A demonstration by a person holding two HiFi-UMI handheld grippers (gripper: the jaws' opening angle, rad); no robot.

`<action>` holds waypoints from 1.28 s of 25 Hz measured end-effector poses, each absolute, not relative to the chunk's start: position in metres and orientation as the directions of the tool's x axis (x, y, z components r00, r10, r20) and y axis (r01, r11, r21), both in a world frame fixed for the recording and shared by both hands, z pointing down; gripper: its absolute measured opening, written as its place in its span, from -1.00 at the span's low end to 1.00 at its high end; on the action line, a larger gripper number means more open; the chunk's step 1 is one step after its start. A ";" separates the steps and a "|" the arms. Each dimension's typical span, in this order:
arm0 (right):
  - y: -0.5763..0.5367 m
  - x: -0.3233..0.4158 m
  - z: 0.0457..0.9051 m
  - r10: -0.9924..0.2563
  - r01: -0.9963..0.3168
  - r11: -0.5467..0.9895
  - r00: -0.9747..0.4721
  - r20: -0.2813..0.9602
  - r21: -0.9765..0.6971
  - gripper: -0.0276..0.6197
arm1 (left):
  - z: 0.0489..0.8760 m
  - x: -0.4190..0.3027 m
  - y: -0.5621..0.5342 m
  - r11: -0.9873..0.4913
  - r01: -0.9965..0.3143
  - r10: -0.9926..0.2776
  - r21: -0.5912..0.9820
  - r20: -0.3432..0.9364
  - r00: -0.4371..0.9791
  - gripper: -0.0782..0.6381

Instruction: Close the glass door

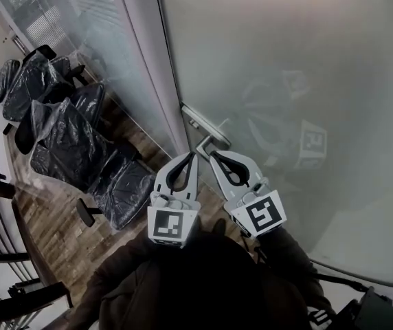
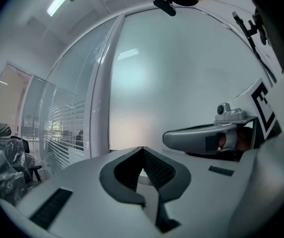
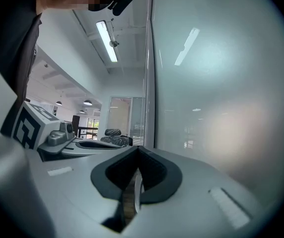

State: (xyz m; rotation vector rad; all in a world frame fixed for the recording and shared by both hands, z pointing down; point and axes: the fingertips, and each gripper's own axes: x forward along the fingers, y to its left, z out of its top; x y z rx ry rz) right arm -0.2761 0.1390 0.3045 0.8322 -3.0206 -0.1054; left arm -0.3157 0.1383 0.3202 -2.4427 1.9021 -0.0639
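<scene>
The frosted glass door (image 1: 286, 81) fills the right of the head view, its edge next to the pale frame post (image 1: 148, 60). A metal handle (image 1: 207, 130) sits on the door's edge. My left gripper (image 1: 192, 155) and right gripper (image 1: 210, 155) are side by side just below the handle, both pointing at it. The right gripper's tip is at the handle's lever; I cannot tell if it touches. In the left gripper view the jaws (image 2: 142, 148) meet at the tips. The right gripper (image 3: 137, 148) is also shut, facing the door (image 3: 221, 93), with nothing held.
Several office chairs wrapped in black plastic (image 1: 66, 136) stand on the wooden floor (image 1: 52, 232) at the left. A glass wall with blinds (image 1: 80, 19) runs left of the post. The person's dark sleeves (image 1: 183, 280) fill the bottom of the head view.
</scene>
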 end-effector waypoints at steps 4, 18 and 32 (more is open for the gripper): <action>0.137 -0.274 0.308 -0.522 -0.522 0.851 -0.853 -0.018 0.061 -0.91 | 0.324 -0.312 0.138 -0.251 -0.965 -0.968 -0.072 0.032 0.249 -0.79; 0.146 -0.276 0.303 -0.498 -0.500 0.864 -0.866 -0.032 0.058 -0.91 | 0.320 -0.312 0.144 -0.235 -0.968 -0.972 -0.091 0.025 0.234 -0.79; 0.150 -0.277 0.310 -0.475 -0.475 0.879 -0.880 -0.001 0.029 -0.91 | 0.325 -0.311 0.146 -0.222 -0.971 -0.974 -0.086 0.066 0.216 -0.79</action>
